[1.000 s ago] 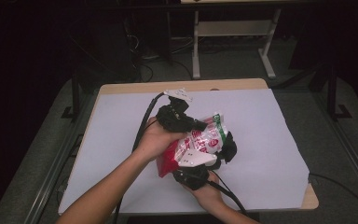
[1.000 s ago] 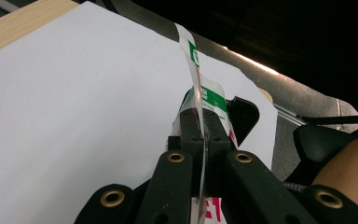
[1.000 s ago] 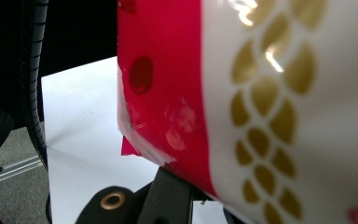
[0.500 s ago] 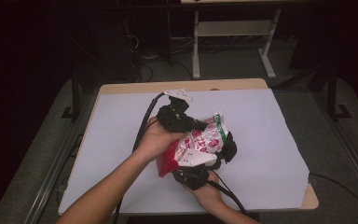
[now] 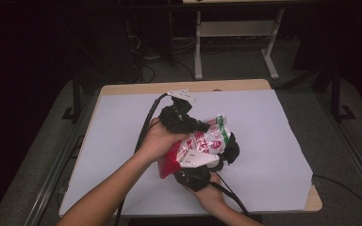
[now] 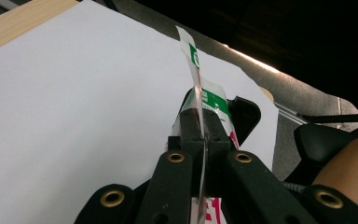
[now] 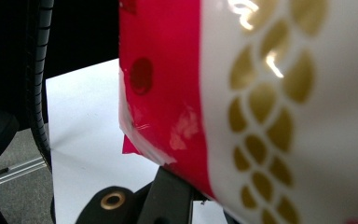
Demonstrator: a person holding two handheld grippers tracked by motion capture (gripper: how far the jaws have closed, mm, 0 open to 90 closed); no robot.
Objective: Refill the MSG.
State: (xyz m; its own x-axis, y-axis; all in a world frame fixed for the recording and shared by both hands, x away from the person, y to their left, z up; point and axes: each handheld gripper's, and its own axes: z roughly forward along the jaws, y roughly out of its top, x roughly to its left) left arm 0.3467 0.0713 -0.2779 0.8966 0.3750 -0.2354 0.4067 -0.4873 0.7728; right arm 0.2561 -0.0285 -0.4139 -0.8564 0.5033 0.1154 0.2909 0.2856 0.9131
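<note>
Snack bag (image 5: 199,146), red and white with a green strip at its top, sits held above the middle of the table (image 5: 273,141), which is covered by a white sheet with bare wood showing along the far edge and at the near right corner. Both grippers have it between them.

The left gripper (image 5: 202,126) comes in from the far left side of the bag, with the person's left hand (image 5: 160,139) wrapped around its body and a black cable running off toward the far edge. In the left gripper view its two black jaws are pressed together on the thin sealed top edge of the bag (image 6: 200,93), the green and white flap standing upright out of the pinch.

The right gripper (image 5: 224,153) reaches in from the near edge, held by the right hand (image 5: 209,195), its body under the lower part of the bag. In the right gripper view the red and white side of the bag (image 7: 261,102), printed with a gold scale pattern, lies right across the camera and hides the jaw tips; the jaws read as closed on the bag's lower side.
</note>
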